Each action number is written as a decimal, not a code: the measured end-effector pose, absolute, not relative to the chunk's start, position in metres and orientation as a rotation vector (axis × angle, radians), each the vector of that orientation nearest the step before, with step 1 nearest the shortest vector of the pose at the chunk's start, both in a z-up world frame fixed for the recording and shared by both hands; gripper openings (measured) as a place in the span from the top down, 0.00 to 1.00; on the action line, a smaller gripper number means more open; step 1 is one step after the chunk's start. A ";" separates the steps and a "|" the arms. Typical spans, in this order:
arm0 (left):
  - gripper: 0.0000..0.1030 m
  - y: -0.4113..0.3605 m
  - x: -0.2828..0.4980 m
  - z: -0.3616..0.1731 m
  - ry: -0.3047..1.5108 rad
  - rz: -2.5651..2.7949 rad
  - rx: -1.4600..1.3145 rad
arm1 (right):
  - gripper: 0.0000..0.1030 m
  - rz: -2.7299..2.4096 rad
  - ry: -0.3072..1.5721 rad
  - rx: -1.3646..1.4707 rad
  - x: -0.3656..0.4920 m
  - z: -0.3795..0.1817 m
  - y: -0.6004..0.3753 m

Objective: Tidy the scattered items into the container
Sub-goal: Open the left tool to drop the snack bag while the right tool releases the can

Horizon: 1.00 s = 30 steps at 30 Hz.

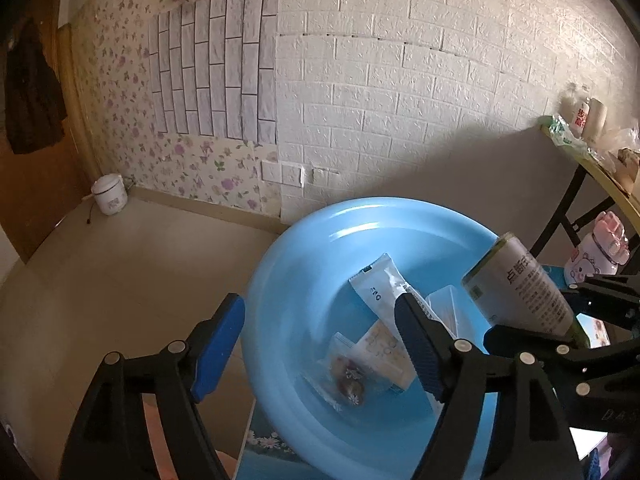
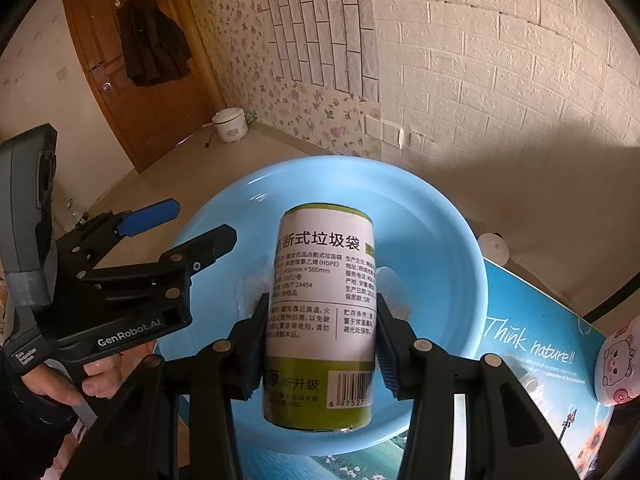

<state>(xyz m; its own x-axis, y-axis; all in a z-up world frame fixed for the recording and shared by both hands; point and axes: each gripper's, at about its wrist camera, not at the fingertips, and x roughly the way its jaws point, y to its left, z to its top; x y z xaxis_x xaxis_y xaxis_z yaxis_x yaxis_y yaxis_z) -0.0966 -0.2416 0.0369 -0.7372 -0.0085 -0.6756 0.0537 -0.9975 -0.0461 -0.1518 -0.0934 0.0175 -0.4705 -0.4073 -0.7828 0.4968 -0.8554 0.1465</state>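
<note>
A round light-blue basin [image 1: 312,248] [image 2: 440,232] stands on a low table. In it lie a white sachet [image 1: 380,284], a patterned packet [image 1: 384,354], a clear snack bag [image 1: 348,376] and a clear box [image 1: 446,306]. My right gripper [image 2: 320,340] is shut on a green-and-white roll of bin bags [image 2: 322,304] and holds it above the basin; the roll also shows in the left wrist view [image 1: 520,284]. My left gripper [image 1: 316,344] is open and empty over the basin's left rim, and appears in the right wrist view [image 2: 188,228].
The basin sits on a blue printed tabletop [image 2: 532,344]. A pink pig-print cup [image 1: 596,254] [image 2: 618,364] stands right of the basin. A folding table [image 1: 600,176] with bottles is at the far right. A white rice cooker [image 1: 109,194] sits on the floor by the door.
</note>
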 end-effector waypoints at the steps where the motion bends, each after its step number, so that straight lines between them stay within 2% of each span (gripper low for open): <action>1: 0.26 -0.242 -0.096 0.037 0.099 -2.894 1.124 | 0.54 -2.313 0.137 1.194 -0.151 0.017 -0.093; 8: 0.17 -0.249 -0.090 0.043 0.108 -2.889 1.090 | 0.54 -2.318 0.143 1.206 -0.155 0.011 -0.094; 30: 0.15 -0.257 -0.075 0.052 0.135 -2.855 1.058 | 0.52 -2.330 0.126 1.180 -0.155 0.016 -0.098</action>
<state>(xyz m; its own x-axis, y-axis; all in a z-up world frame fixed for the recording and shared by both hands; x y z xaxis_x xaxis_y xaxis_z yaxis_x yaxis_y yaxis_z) -0.0748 -0.2570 0.0517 -0.7551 -0.0571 -0.6531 0.1182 -0.9917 -0.0500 -0.1555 -0.0978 0.0161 -0.4849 -0.4076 -0.7737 0.4887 -0.8600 0.1468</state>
